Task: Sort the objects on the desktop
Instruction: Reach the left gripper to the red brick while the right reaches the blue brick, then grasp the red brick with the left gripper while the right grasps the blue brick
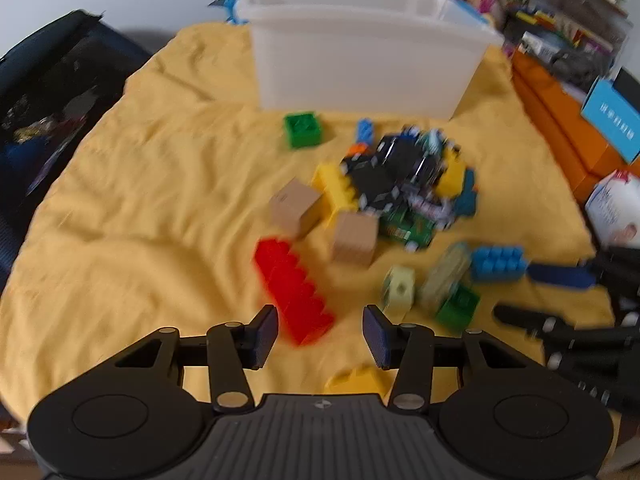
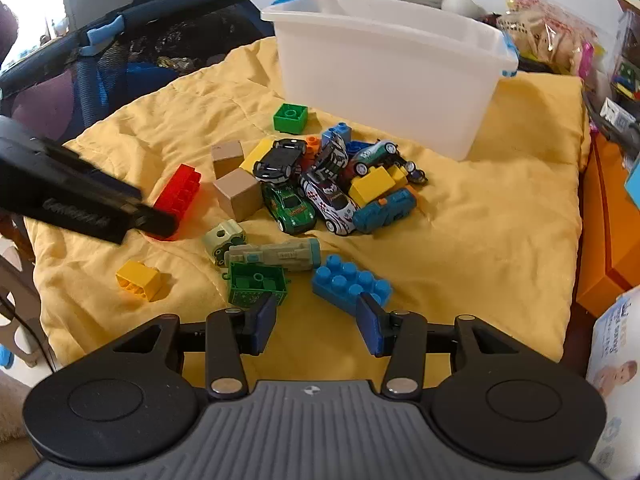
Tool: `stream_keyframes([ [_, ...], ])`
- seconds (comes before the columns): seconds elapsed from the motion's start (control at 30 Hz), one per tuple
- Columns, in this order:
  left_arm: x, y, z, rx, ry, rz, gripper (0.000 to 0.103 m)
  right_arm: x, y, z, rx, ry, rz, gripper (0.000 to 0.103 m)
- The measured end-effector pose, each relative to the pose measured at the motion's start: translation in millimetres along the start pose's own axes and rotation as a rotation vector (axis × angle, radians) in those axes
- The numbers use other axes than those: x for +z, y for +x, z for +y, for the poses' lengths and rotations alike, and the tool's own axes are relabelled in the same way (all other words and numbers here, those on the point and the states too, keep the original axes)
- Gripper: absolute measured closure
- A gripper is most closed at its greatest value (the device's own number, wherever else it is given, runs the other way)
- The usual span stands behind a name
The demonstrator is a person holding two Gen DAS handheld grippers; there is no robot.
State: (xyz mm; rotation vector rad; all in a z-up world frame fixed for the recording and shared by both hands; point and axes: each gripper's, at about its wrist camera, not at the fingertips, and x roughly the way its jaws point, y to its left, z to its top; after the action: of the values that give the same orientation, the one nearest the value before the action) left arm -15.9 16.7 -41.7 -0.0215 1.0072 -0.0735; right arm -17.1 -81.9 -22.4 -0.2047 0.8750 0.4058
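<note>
Left wrist view, blurred by motion: the left tool [image 1: 319,334] fills the bottom of the frame with its pads spread apart and nothing between them. Just above them lies a long red brick [image 1: 292,290] on the yellow quilt [image 1: 132,208]. A small yellow brick [image 1: 356,380] sits low, beneath the right pad. Two tan cubes [image 1: 354,238] lie mid-frame, a heap of toy cars [image 1: 404,176] right of centre, and the white bin [image 1: 360,60] at the top.

Right wrist view: the right tool [image 2: 316,326] is likewise spread wide and empty at the bottom. A blue brick [image 2: 348,284] lies just above its right pad, a green block [image 2: 256,284] above its left pad. The left tool [image 2: 156,220] enters from the left edge, its tip at the red brick [image 2: 180,192]. The white bin [image 2: 384,64] stands at the top.
</note>
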Motion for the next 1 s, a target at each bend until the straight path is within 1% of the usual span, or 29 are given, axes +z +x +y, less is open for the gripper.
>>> stream_keyframes([
  [0.03, 1, 5, -1, 0.012, 0.009, -0.004, 0.061, 0, 0, 0, 0.000, 0.007, 0.002, 0.055],
  [0.1, 3, 20, 0, 0.045, 0.019, 0.030, 0.068, 1, 0, 1, -0.008, 0.012, 0.001, 0.054],
  [0.17, 0, 27, 10, 0.041, -0.002, 0.048, 0.070, 1, 0, 1, -0.016, 0.016, -0.001, 0.054],
  [0.2, -1, 26, 18, 0.020, -0.031, 0.046, 0.071, 1, 0, 1, -0.020, 0.023, -0.002, 0.055],
  [0.27, -2, 20, 30, -0.039, -0.055, 0.059, 0.071, 1, 1, 0, -0.025, 0.037, -0.003, 0.054],
  [0.37, 1, 9, 38, -0.213, -0.086, 0.083, 0.071, 3, 4, -3, -0.033, 0.064, 0.001, 0.055],
  [0.4, 1, 8, 40, -0.282, -0.109, 0.097, 0.072, 4, 5, -4, -0.036, 0.074, 0.002, 0.054],
  [0.43, 2, 9, 41, -0.327, -0.137, 0.112, 0.072, 6, 6, -4, -0.038, 0.083, 0.001, 0.054],
  [0.47, 0, 13, 44, -0.360, -0.175, 0.127, 0.072, 7, 6, -4, -0.039, 0.088, 0.000, 0.054],
  [0.5, -3, 19, 48, -0.375, -0.207, 0.147, 0.075, 8, 7, -3, -0.039, 0.088, -0.003, 0.054],
  [0.53, -5, 23, 53, -0.351, -0.232, 0.157, 0.075, 10, 7, -2, -0.040, 0.085, -0.006, 0.054],
  [0.57, -7, 22, 57, -0.290, -0.236, 0.152, 0.074, 11, 7, -1, -0.040, 0.081, -0.010, 0.054],
  [0.6, -7, 18, 60, -0.250, -0.212, 0.131, 0.067, 12, 7, 1, -0.040, 0.077, -0.015, 0.054],
  [0.63, -8, 12, 62, -0.224, -0.189, 0.105, 0.065, 12, 8, 1, -0.040, 0.074, -0.017, 0.053],
  [0.7, -9, 1, 64, -0.145, -0.135, 0.068, 0.066, 12, 8, 2, -0.043, 0.068, -0.016, 0.053],
  [0.73, -8, -2, 64, -0.125, -0.112, 0.059, 0.066, 12, 8, 2, -0.044, 0.062, -0.017, 0.053],
  [0.77, -8, -6, 63, -0.122, -0.096, 0.047, 0.066, 11, 7, 2, -0.046, 0.053, -0.019, 0.053],
  [0.87, -6, -13, 53, -0.150, -0.041, 0.029, 0.064, 10, 2, 2, -0.079, -0.015, -0.011, 0.052],
  [1.0, -5, -7, 40, -0.105, 0.026, 0.031, 0.063, 10, 8, -5, -0.087, -0.136, 0.035, 0.053],
])
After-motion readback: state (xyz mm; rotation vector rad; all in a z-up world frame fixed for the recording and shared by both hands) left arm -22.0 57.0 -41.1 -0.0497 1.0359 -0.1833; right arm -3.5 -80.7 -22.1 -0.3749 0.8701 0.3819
